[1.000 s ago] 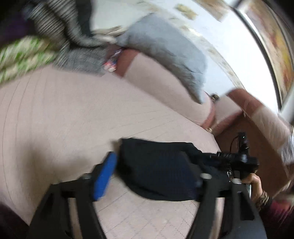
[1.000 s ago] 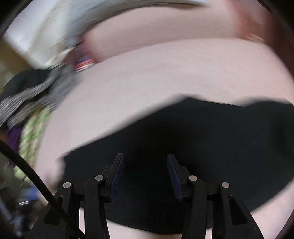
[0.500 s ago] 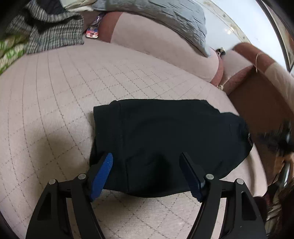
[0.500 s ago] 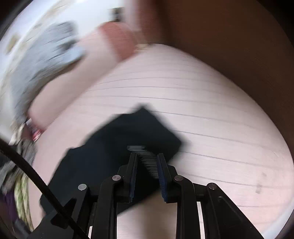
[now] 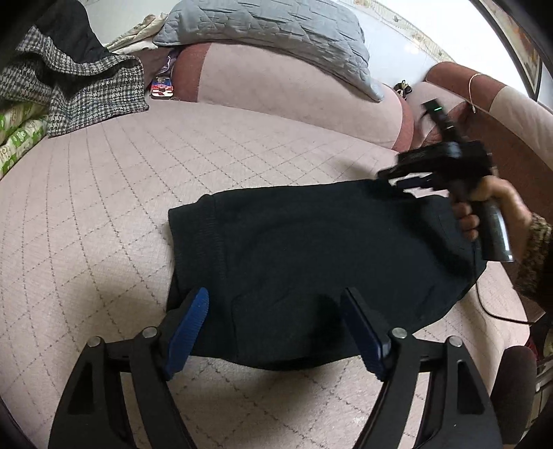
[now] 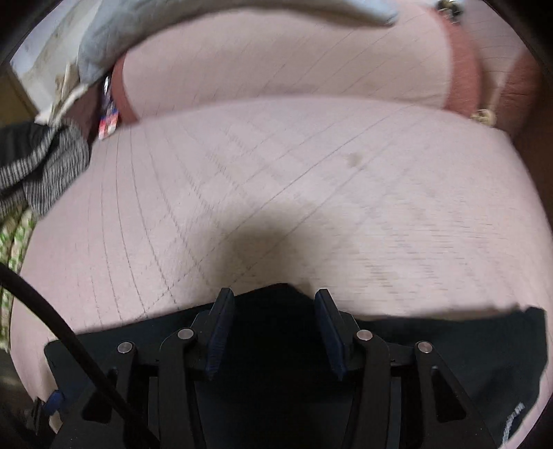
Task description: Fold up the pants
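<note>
Already folded into a compact dark bundle, the pants (image 5: 321, 255) lay on the quilted pink sofa seat (image 5: 103, 214), well in front of the backrest (image 5: 283, 86). I held my left gripper (image 5: 274, 328) over the bundle's near edge, its 2 fingers spread wide and empty. My right gripper (image 6: 273, 328) hung above the pants' far edge, fingers likewise apart and gripping nothing; the left view showed the same tool (image 5: 439, 165) in the hand (image 5: 484, 207) at the bundle's right end. I judged the fold nearly done. Finishing well called for pressing both ends flat and squaring the edges without dragging the layers apart. No containers appeared; only a houndstooth garment (image 5: 86, 89) and a grey pillow (image 5: 276, 27) lay beyond the pants.
</note>
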Action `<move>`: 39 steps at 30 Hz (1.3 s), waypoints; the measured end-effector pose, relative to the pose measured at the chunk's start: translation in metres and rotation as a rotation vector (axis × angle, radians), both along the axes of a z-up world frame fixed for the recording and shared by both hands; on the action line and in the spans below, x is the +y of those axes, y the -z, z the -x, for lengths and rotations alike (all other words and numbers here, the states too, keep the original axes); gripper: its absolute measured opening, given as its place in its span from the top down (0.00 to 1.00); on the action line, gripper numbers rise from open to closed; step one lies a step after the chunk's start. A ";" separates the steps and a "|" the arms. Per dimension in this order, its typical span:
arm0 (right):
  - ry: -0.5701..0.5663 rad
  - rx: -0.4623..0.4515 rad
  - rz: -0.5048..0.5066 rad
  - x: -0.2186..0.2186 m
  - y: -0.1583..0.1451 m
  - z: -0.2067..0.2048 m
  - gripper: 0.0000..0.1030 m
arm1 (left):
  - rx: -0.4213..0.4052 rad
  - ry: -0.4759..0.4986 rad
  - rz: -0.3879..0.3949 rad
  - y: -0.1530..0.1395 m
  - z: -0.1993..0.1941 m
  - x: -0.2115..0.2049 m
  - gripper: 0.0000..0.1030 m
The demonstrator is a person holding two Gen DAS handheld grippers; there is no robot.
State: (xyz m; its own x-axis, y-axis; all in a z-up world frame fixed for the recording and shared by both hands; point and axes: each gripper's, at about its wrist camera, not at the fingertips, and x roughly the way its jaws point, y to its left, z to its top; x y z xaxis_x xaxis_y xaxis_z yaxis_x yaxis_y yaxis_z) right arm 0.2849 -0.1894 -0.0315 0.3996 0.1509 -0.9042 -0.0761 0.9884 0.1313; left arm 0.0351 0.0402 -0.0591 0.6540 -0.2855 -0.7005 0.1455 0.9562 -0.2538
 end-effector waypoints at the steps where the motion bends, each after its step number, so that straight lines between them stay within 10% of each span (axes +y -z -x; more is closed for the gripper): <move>1: -0.028 0.011 0.053 0.003 0.007 -0.002 0.49 | 0.000 0.000 0.002 0.000 -0.001 -0.001 0.22; 4: -0.063 0.000 0.184 0.015 0.008 -0.001 0.86 | 0.002 -0.002 0.012 0.000 -0.004 0.000 0.20; 7: -0.063 -0.008 0.190 0.011 0.003 -0.005 0.97 | 0.005 -0.008 0.023 0.001 -0.007 0.000 0.18; 18: 0.059 -0.075 0.202 0.010 -0.010 -0.040 0.92 | -0.006 0.006 -0.021 0.003 -0.008 -0.007 0.13; 24: 0.160 -0.075 -0.061 -0.049 -0.030 0.047 0.79 | -0.008 0.005 -0.014 0.004 -0.007 -0.006 0.13; 28: 0.296 -0.029 -0.016 -0.127 -0.010 0.113 0.77 | -0.015 0.003 -0.005 0.004 -0.006 -0.005 0.13; 30: 0.400 -0.028 -0.060 -0.180 0.001 0.142 1.00 | -0.019 0.004 0.007 0.005 -0.005 -0.003 0.13; 34: 0.642 -0.053 -0.301 -0.263 -0.004 0.187 1.00 | -0.027 0.005 0.020 0.006 -0.004 0.001 0.13; 37: 0.630 -0.096 -0.166 -0.249 -0.028 0.190 0.84 | -0.033 0.007 0.008 0.007 -0.002 -0.002 0.12; 39: 0.634 -0.119 -0.152 -0.244 -0.036 0.197 0.44 | -0.035 0.008 0.008 0.007 -0.002 -0.002 0.12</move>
State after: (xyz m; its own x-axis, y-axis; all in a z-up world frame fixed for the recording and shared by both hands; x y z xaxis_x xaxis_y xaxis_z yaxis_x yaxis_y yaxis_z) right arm 0.0883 -0.4333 0.0049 0.5487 -0.0243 -0.8357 0.4920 0.8175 0.2993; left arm 0.0368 0.0381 -0.0660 0.6759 -0.2960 -0.6749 0.1616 0.9530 -0.2562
